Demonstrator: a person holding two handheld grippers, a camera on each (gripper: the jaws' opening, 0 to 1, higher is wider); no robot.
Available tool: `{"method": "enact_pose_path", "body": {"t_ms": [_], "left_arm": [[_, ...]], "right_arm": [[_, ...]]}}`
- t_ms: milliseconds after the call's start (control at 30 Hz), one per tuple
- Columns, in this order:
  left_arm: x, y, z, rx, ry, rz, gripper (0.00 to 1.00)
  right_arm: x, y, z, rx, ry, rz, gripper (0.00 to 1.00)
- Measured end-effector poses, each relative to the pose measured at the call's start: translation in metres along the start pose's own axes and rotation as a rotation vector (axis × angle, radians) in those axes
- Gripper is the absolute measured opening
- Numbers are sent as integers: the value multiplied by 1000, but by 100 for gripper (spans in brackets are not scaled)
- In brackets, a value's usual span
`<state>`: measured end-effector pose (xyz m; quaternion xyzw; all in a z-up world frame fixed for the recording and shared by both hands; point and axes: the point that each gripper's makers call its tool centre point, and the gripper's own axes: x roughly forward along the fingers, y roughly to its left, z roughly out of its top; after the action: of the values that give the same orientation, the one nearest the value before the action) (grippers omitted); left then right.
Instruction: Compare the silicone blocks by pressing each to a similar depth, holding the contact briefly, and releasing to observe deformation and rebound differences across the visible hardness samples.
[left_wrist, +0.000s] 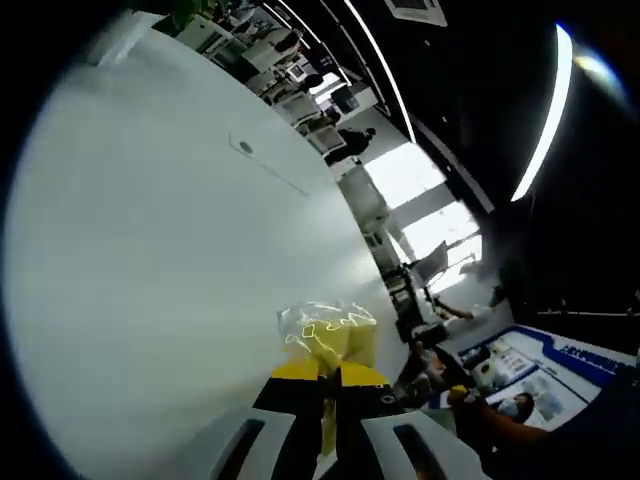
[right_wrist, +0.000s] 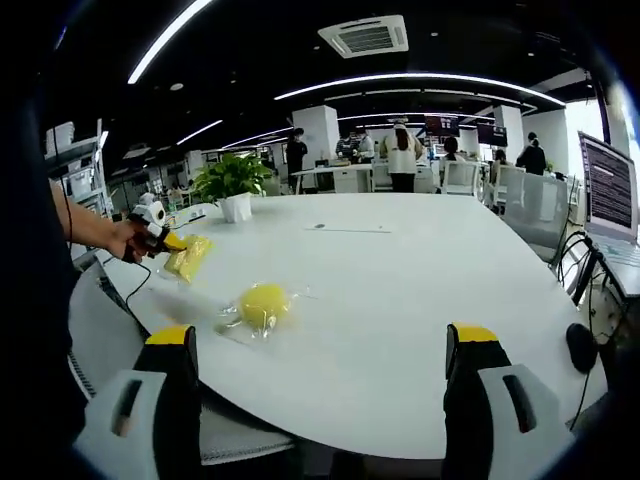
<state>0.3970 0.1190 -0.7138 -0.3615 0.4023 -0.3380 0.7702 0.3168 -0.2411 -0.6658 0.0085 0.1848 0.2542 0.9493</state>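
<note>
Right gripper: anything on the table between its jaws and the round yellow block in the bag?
No. In the right gripper view, only bare white table lies between the open right gripper and the round yellow block in its clear bag.

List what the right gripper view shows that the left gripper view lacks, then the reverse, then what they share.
Right gripper view: a round yellow silicone block in clear wrap, a potted green plant, and the right gripper wide open. Left gripper view: the left gripper's own jaws closed on its bagged block, a blue-bordered poster board. Both: the white table, the left gripper, the flat yellow block in a plastic bag.
</note>
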Motion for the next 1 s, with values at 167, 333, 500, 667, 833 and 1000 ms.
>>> {"method": "enact_pose_path", "body": {"t_ms": [167,333,500,667,833,1000], "left_arm": [[-1,20,-4,-74,-24,32,1],[-4,29,1,-118,-53,35,1],[-1,39,0,-130,-28,61,1],[5,45,-4,-150,-7,73,1],[5,49,-1,-170,4,113,1],[2,72,-7,-89,73,204,2]], "right_arm": [[0,0,-6,-12,15,-1,97],[-1,1,-11,1,24,-5,97],[-4,-1,-12,3,17,-18,97],[-10,-6,-12,12,21,-42,97],[-18,-8,-6,3,17,-59,97],[-22,-18,-15,-27,47,-65,97]]}}
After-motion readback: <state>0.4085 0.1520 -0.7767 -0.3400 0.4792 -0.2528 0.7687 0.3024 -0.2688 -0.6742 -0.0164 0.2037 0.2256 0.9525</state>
